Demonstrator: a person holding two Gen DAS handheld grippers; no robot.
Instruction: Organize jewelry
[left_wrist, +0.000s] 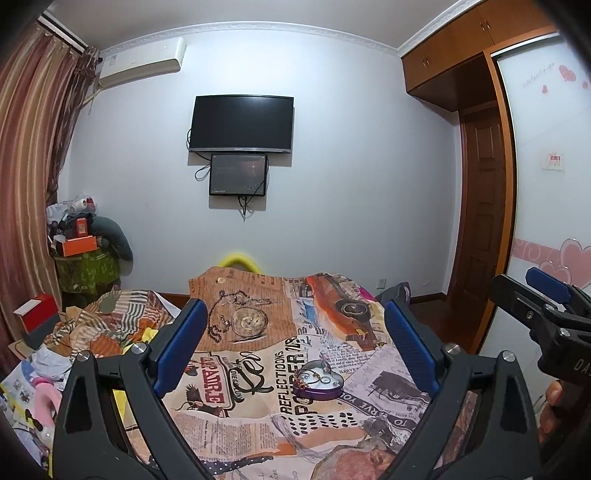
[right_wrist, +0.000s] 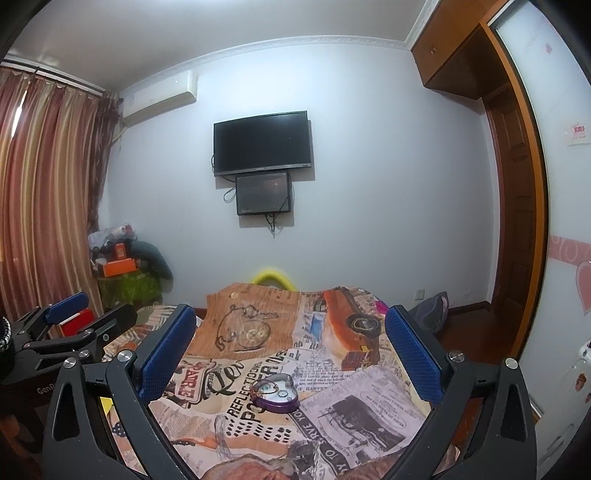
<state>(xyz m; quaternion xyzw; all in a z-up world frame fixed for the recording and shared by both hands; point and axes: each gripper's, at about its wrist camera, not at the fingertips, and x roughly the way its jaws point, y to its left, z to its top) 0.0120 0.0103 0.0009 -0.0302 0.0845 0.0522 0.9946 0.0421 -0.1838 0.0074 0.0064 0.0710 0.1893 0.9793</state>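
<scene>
A purple heart-shaped tin (left_wrist: 320, 380) lies open on the printed cloth (left_wrist: 258, 424), with several pieces of jewelry resting in it and over its rim. It also shows in the right wrist view (right_wrist: 276, 396). My left gripper (left_wrist: 293, 347) is open and empty, raised above the cloth with the tin ahead between its fingers. My right gripper (right_wrist: 290, 350) is open and empty too, raised over the cloth before the tin. Each gripper shows at the edge of the other's view: the right one (left_wrist: 546, 295) and the left one (right_wrist: 74, 314).
The newspaper-print cloth covers a raised surface. Left of it lie crumpled fabrics and a red box (left_wrist: 35, 314). A cluttered stand (left_wrist: 85, 251) is in the far left corner by the curtains (left_wrist: 29, 166). A TV (left_wrist: 242, 123) hangs ahead; a wardrobe (left_wrist: 554, 184) is on the right.
</scene>
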